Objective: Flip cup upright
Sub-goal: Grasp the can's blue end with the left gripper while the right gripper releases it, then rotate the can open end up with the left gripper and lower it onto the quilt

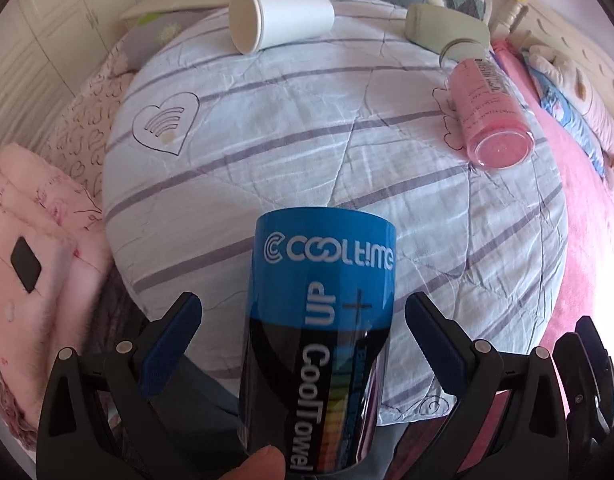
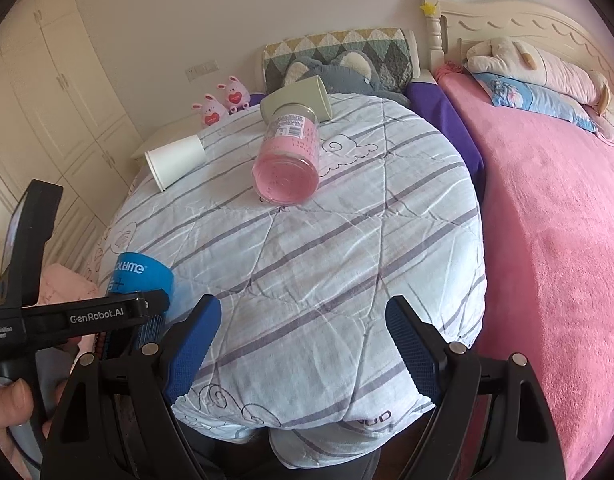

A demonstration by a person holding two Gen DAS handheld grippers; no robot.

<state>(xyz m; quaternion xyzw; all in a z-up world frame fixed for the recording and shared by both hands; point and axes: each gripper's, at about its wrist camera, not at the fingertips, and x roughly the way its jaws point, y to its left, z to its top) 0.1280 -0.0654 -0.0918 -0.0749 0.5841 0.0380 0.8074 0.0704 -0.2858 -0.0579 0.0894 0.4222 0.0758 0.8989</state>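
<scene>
A blue and black "Cooltime" cylinder cup (image 1: pixel 323 320) lies on its side on the striped quilt (image 1: pixel 307 152). It sits between the fingers of my left gripper (image 1: pixel 303 344), which is open around it with gaps on both sides. It also shows in the right wrist view (image 2: pixel 141 280) behind the left gripper (image 2: pixel 119 316). A white paper cup (image 1: pixel 279 20) lies on its side at the far edge. A pink clear cup (image 1: pixel 491 116) and a sage green cup (image 1: pixel 443 28) lie on their sides at the far right. My right gripper (image 2: pixel 303 344) is open and empty above the quilt's near edge.
A pink blanket (image 2: pixel 555 216) covers the bed on the right, with plush toys and a headboard (image 2: pixel 519 24) behind. Small pink plush bunnies (image 2: pixel 223 100) and a patterned cushion (image 2: pixel 339 56) stand beyond the quilt. A folded pink cloth (image 1: pixel 31 248) lies at the left.
</scene>
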